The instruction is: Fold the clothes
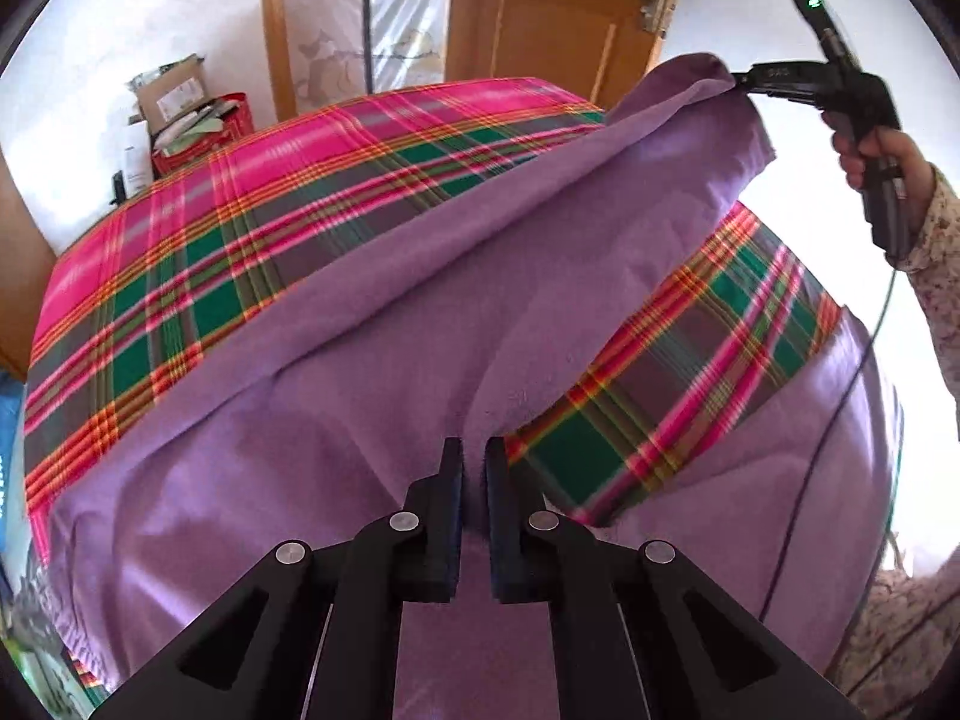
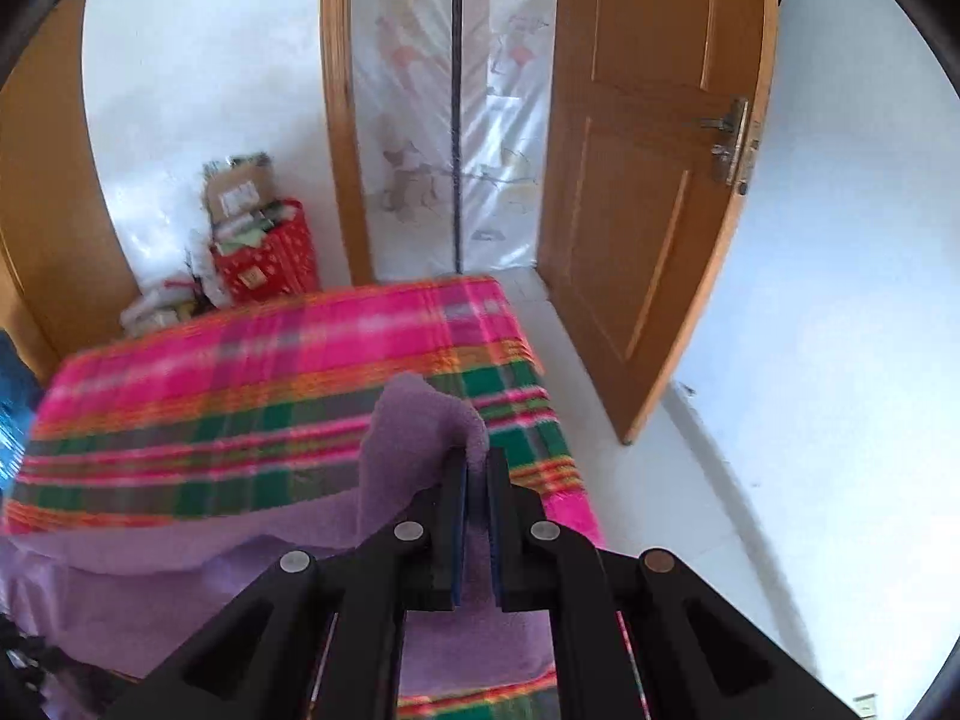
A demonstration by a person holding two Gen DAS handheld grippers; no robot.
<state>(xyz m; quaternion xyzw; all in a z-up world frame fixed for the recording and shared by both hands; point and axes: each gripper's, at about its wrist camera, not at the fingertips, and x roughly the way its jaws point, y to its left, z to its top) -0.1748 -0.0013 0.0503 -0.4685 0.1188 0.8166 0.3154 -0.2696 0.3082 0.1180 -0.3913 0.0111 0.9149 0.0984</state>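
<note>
Beyond the plaid bed [image 2: 252, 396], against the wall: red box [image 2: 270, 258] stuffed with cartons and papers, wooden door [image 2: 648, 180] ajar, plastic curtain [image 2: 444, 120] across the doorway. On the bed, spread wide, purple cloth [image 1: 336, 372], one corner lifted and pinched in the right gripper [image 2: 477, 480], nearer edge pinched in the left gripper [image 1: 474, 480], fingers of both narrowed onto fabric. From the left wrist only: hand [image 1: 870, 150] in a floral sleeve [image 1: 936, 252] on the right tool, trailing cable [image 1: 840, 396]; from the right wrist only: bare floor [image 2: 690, 510] beside the bed.
</note>
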